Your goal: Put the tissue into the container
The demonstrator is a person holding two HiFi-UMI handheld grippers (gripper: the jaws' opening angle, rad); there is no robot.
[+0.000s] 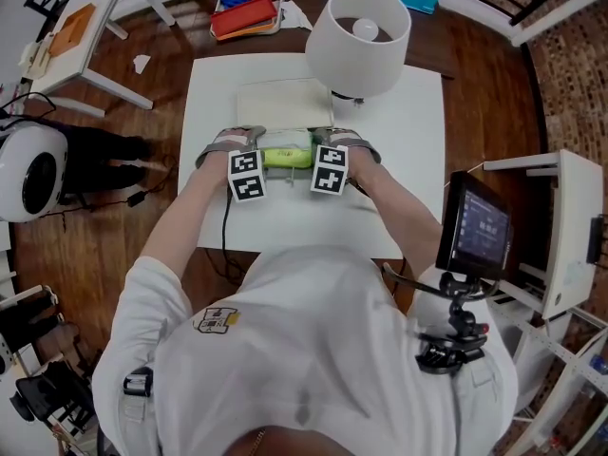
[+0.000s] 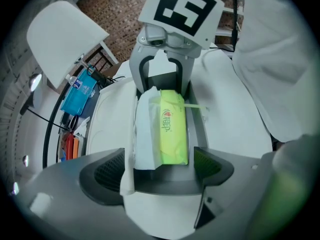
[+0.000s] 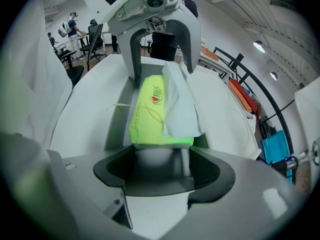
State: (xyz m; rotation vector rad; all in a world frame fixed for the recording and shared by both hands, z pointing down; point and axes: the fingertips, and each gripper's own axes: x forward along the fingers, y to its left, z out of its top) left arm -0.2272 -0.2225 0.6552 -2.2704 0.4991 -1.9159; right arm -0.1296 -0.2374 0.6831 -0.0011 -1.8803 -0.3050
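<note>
A white surface [image 1: 408, 160] is carrying a lamp [image 1: 359, 41] and, beside its base, a pale container [image 1: 283, 103]. The green tissue pack [image 1: 287, 152], a white sheet [image 2: 145, 129] sticking out of it, is being held just in front of the container. The left claw [image 2: 160, 159] and right claw [image 3: 161, 151] are facing each other, each clenching one end of the pack.

Tissue pack [image 1: 286, 156] on tabletop [image 1: 408, 141], between left gripper [image 1: 263, 155] and right gripper [image 1: 314, 155]. Container [image 1: 283, 104] just behind it. Lamp [image 1: 358, 36] behind-right of container.
</note>
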